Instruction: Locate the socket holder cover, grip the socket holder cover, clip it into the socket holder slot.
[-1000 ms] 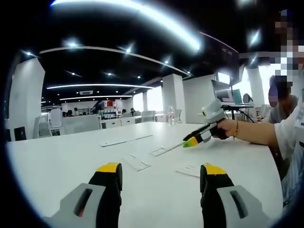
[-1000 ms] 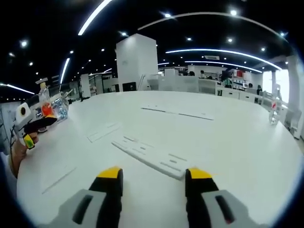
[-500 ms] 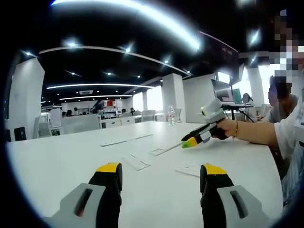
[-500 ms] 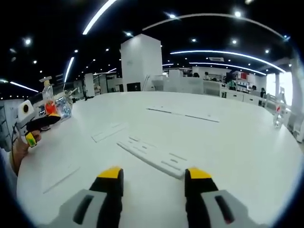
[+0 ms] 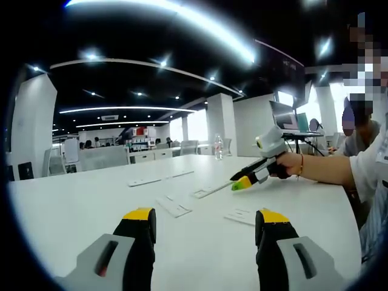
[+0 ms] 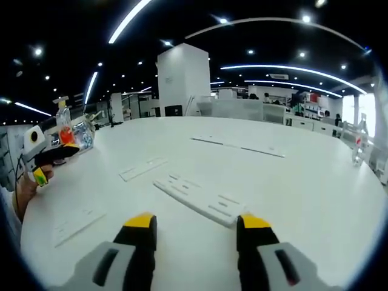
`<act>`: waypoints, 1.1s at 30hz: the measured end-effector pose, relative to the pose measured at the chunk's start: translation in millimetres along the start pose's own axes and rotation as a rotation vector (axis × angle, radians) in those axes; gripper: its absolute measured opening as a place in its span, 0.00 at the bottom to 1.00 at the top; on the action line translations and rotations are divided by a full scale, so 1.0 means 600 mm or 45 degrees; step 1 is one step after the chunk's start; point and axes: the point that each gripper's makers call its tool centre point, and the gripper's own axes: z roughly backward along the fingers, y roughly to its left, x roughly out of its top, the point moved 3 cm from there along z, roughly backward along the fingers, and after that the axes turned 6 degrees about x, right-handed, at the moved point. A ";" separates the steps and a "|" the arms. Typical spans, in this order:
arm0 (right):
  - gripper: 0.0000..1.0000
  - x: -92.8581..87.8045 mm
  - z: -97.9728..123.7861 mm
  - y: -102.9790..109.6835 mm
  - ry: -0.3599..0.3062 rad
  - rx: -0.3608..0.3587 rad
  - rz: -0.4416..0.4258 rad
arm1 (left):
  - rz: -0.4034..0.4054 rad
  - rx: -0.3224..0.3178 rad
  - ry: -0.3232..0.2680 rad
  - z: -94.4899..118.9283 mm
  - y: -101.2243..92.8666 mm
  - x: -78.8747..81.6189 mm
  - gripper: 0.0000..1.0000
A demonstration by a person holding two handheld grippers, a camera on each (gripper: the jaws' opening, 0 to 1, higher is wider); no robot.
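We could read no writing on any thing. In the left gripper view, a white counter carried several flat white strips: two thin ones far away, a short piece near the middle, and a small plate to the right of it. Which strip was the socket holder cover we could not tell. The left tool hung over the counter with its jaws wide apart and held nothing. To the right, the right tool, in a person's hand, pointed at the end of a long strip; we could not tell whether it touched. A bottle stood far behind.

In the right gripper view, a clear bottle stood at the left edge. The long socket holder, with its slots, lay just ahead of the wide, empty jaws, apart from them.
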 end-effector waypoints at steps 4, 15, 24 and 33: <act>0.54 0.001 -0.001 0.001 0.001 -0.004 0.004 | -0.001 -0.002 0.000 -0.001 0.000 0.000 0.67; 0.52 0.005 -0.007 -0.005 0.009 -0.064 -0.066 | 0.008 0.009 -0.002 -0.001 0.003 0.000 0.66; 0.51 0.031 -0.004 -0.020 -0.006 -0.227 -0.076 | 0.019 -0.001 -0.009 -0.001 0.000 0.002 0.66; 0.54 0.053 -0.021 -0.020 -0.036 -0.451 -0.130 | 0.026 -0.014 -0.040 0.001 -0.003 0.011 0.66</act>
